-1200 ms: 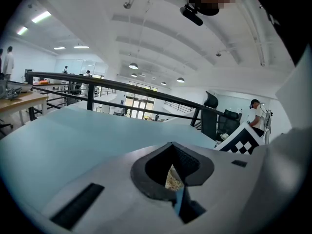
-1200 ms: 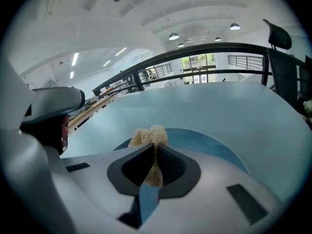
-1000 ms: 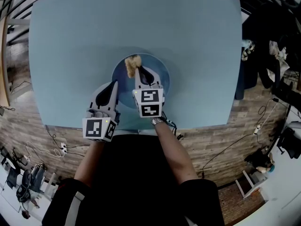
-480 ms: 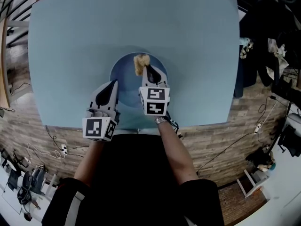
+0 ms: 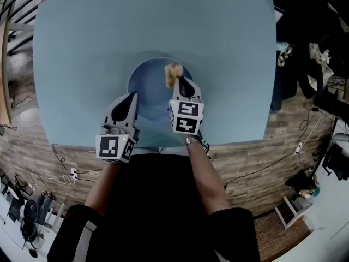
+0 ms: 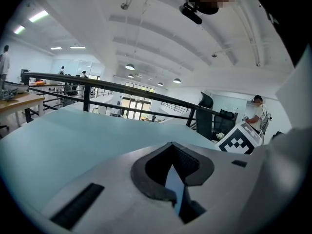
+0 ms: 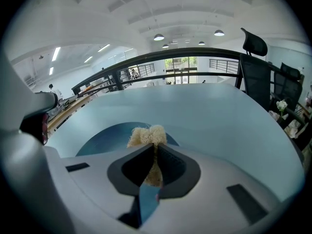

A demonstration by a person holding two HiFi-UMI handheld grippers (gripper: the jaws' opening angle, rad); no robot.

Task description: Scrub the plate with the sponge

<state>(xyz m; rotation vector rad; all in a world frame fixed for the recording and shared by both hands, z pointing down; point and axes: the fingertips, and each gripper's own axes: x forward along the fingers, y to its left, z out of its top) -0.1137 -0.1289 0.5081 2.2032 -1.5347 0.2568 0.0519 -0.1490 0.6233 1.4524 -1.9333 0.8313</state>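
Item: round dark-blue plate (image 5: pixel 147 86), flat on pale blue tabletop (image 5: pixel 82 48), near its front edge.
Tan fibrous sponge (image 5: pixel 173 74): clenched in right gripper (image 5: pixel 178 82) jaws, over the plate's far right part.
Left gripper (image 5: pixel 132 96): jaws pressed together at the plate's left rim.

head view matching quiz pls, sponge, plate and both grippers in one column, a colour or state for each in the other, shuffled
1. sponge
2. plate
3. left gripper
4. right gripper

a. round, dark blue
b. fingers shut, nothing between them
c. tan, fuzzy
d. fingers shut on the sponge

Pairs: 1-c, 2-a, 3-b, 4-d
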